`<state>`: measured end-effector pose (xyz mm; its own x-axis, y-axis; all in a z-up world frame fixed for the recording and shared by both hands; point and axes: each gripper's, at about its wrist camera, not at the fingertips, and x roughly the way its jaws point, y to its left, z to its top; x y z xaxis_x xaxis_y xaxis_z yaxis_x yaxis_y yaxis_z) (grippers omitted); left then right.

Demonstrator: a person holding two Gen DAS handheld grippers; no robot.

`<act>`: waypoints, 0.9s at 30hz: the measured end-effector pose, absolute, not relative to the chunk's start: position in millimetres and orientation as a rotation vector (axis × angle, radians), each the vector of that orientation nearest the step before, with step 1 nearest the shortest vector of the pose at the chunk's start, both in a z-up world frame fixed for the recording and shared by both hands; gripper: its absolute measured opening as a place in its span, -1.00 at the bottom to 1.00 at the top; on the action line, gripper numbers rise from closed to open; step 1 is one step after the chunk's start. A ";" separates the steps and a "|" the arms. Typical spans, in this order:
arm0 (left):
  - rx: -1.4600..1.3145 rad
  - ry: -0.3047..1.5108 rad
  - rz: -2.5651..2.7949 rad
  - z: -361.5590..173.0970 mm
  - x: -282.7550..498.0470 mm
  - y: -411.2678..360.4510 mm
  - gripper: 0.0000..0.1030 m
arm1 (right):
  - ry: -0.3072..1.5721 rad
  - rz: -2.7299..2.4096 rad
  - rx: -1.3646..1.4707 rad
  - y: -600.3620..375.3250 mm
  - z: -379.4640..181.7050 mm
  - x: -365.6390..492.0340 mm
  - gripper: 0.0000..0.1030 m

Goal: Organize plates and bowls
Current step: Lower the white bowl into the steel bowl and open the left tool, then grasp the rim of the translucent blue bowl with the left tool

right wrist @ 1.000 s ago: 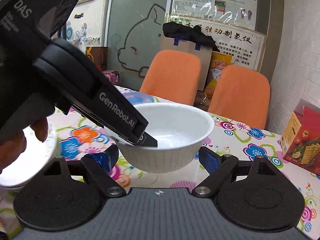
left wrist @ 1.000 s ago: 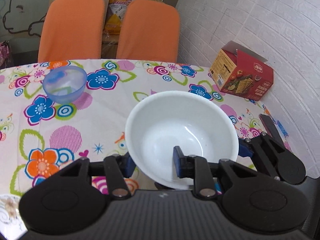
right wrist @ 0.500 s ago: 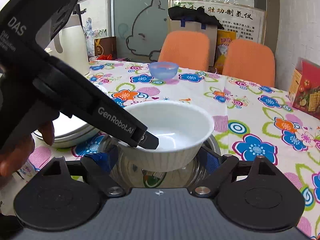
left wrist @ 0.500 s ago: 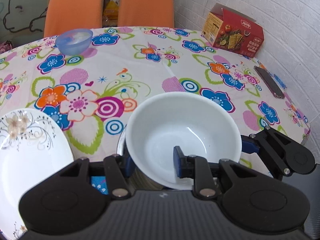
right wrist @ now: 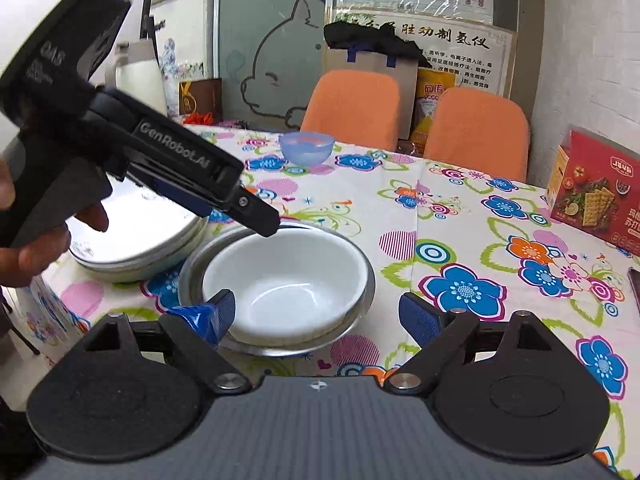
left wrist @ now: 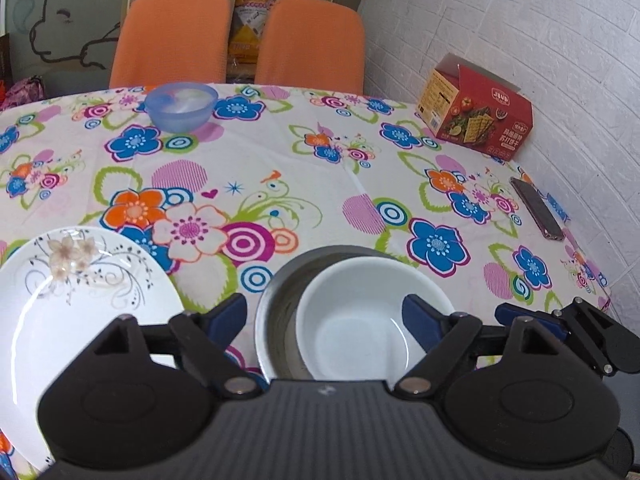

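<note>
A white bowl (left wrist: 356,320) (right wrist: 284,280) rests nested inside a steel bowl (left wrist: 276,304) (right wrist: 360,304) on the flowered tablecloth. My left gripper (left wrist: 324,318) is open, its blue pads apart and above the bowls, touching nothing; in the right wrist view its black body (right wrist: 160,168) hovers over the white bowl's far left rim. My right gripper (right wrist: 316,314) is open too, low in front of the bowls, with nothing in it. A white flowered plate (left wrist: 76,300) sits left of the bowls, on a steel dish (right wrist: 136,240). A small blue bowl (left wrist: 181,106) (right wrist: 306,148) stands far back.
A red cracker box (left wrist: 478,120) (right wrist: 596,196) stands at the right by the brick wall. A phone (left wrist: 536,208) lies near the table's right edge. Two orange chairs (left wrist: 316,40) are behind the table. A person's hand (right wrist: 36,240) holds the left gripper.
The left gripper lowered the white bowl into the steel bowl, opened and let it go, then drew up and back. The right gripper pulled back a little.
</note>
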<state>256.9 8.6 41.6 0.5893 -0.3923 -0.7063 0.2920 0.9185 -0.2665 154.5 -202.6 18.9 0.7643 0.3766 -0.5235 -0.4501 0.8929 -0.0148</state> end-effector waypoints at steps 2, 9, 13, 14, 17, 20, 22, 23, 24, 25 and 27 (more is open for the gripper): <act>-0.139 0.845 -0.390 44.0 258.0 15.8 0.65 | 0.532 0.462 -0.104 -206.5 22.1 159.1 0.48; -0.181 0.866 -0.311 39.8 279.5 49.6 0.68 | 0.529 0.486 -0.115 -199.8 31.4 194.0 0.48; -0.202 0.859 -0.251 41.1 305.7 78.3 0.70 | 0.516 0.495 -0.210 -189.8 43.1 226.7 0.49; -0.207 0.855 -0.236 42.8 315.0 85.7 0.71 | 0.509 0.499 -0.232 -185.8 47.1 237.8 0.49; -0.218 0.836 -0.196 49.2 349.1 106.3 0.74 | 0.499 0.521 -0.280 -170.2 57.0 279.9 0.49; -0.208 0.813 -0.168 55.5 387.7 119.3 0.78 | 0.506 0.556 -0.298 -151.1 60.2 330.3 0.49; -0.204 0.808 -0.158 56.1 418.2 124.6 0.78 | 0.529 0.585 -0.307 -133.6 54.5 367.7 0.49; -0.210 0.809 -0.154 55.4 432.9 126.8 0.78 | 0.548 0.597 -0.305 -125.3 49.6 384.7 0.49; -0.219 0.806 -0.152 53.9 446.9 129.0 0.78 | 0.569 0.611 -0.302 -117.5 43.4 400.3 0.49; -0.229 0.800 -0.149 51.5 461.2 131.0 0.78 | 0.592 0.623 -0.297 -109.1 36.0 415.8 0.49; -0.240 0.813 -0.138 43.9 487.3 133.0 0.78 | 0.630 0.630 -0.296 -95.3 19.7 439.6 0.49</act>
